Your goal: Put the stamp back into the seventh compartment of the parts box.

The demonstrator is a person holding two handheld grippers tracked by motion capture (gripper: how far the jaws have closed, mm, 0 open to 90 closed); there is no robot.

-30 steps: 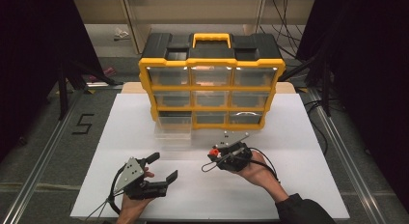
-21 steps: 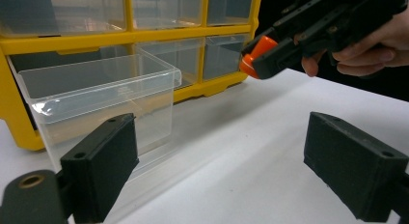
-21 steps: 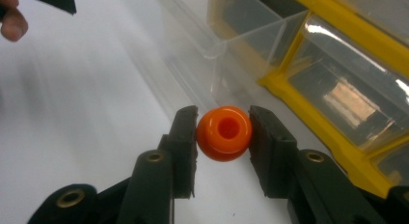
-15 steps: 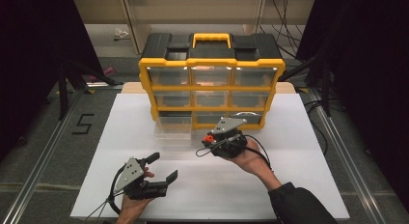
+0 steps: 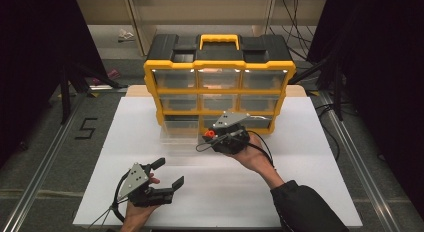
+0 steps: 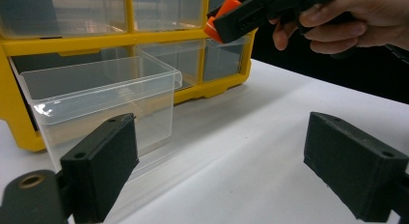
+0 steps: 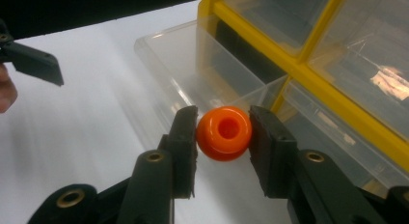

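A: Status?

B: My right gripper (image 7: 223, 133) is clamped on an orange bead (image 7: 224, 133), one pad on each side, hole facing the camera. I'm holding it just in front of the organizer's (image 5: 219, 87) bottom row, above the pulled-out clear drawer (image 5: 178, 134).

A: Why there?

B: The drawer is slid out of the bottom-left slot onto the white table (image 5: 310, 192), open top up, so I judge it's the drop target. I carry the bead high enough to clear the drawer's rim. The side-on grip keeps the round thing from rolling out.

A: Left side?

B: My left gripper (image 5: 167, 173) is near me at the table's left, jaws wide apart, nothing between them. It's parked low, well clear of the drawer, probably so it doesn't block the right hand's path. From its own camera I see the drawer (image 6: 99, 96) ahead and the bead (image 6: 218, 20) up at the far right.

A: Counts?

B: One bead. One drawer out. Organizer front is a three-by-three grid, so nine slots; the other eight drawers look seated. One yellow handle (image 5: 219, 40) on top, two black lid latches either side. Drawer contents: the open one looks empty from here; something pale lies in an upper drawer, can't tell what.

A: Next?

B: My guess: shift left over the drawer, then release.
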